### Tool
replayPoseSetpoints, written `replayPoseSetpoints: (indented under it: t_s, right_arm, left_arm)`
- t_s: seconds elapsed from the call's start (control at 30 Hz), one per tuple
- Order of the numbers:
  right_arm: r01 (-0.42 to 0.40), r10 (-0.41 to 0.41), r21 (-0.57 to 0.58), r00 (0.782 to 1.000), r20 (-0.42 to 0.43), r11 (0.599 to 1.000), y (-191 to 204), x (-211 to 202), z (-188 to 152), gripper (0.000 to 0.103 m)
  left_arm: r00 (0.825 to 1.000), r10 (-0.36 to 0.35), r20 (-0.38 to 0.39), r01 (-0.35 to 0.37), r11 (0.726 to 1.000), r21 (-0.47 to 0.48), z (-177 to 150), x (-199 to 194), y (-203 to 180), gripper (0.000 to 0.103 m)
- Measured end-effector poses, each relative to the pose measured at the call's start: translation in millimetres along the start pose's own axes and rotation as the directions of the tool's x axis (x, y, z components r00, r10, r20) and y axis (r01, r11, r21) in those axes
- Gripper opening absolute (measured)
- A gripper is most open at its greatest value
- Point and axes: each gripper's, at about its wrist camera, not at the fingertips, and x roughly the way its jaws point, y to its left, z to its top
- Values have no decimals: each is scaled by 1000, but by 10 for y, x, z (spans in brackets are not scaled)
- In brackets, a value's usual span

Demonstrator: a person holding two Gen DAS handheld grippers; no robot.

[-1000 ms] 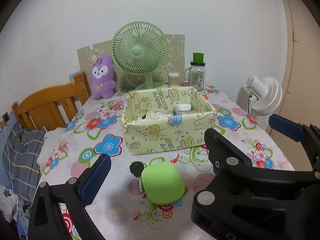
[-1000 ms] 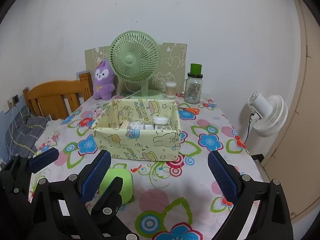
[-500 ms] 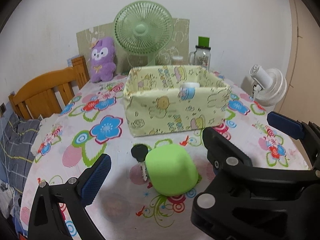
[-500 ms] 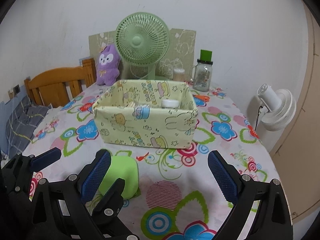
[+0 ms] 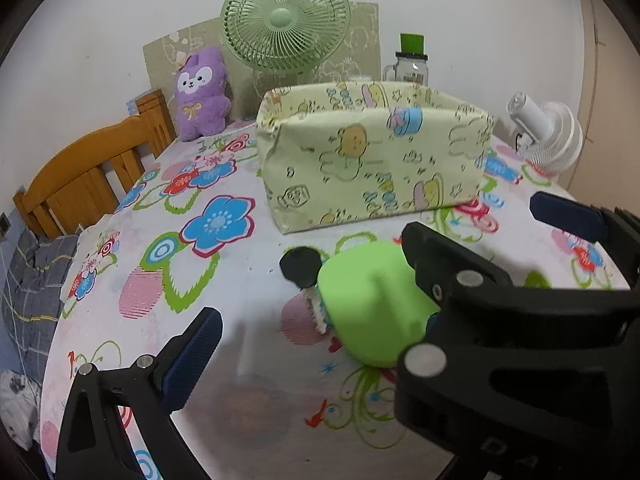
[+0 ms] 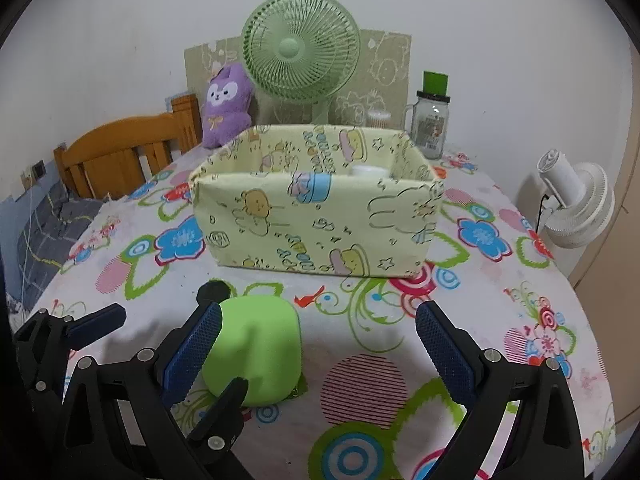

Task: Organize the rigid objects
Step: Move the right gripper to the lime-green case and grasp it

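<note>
risks at the approach to the green case

both tongs stand wide and hold nothing. the green case (image 6: 254, 350) lies on the surface (image 6: 400, 344) in front of the box (image 6: 316, 224), apart from it. a key (image 5: 302, 268) lies touching the case's left side, its blade partly hidden under the case. the right tongs (image 6: 316, 350) sit low, the left pad beside the case and the right pad well apart from it. the left tongs (image 5: 372, 272) hover nearby, with one of the right tongs' fingers crossing their view.

likely failures, as judged from this layout: the two tools are crowded around one object and may collide; a closing jaw may push the rounded, smooth-looking case sideways instead of gripping it; the key may be dragged or flicked off the surface; a low lift may catch the box's soft front wall and shift the box.
</note>
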Motion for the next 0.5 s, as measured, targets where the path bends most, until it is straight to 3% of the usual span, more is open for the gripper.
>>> replayPoseSetpoints:
  t_s: [0.5]
  right_arm:
    - [-31, 24, -61, 994, -103, 998, 357, 366, -125, 99]
  left_arm:
    - [997, -28, -65, 26, 999, -33, -185, 115, 267, 103]
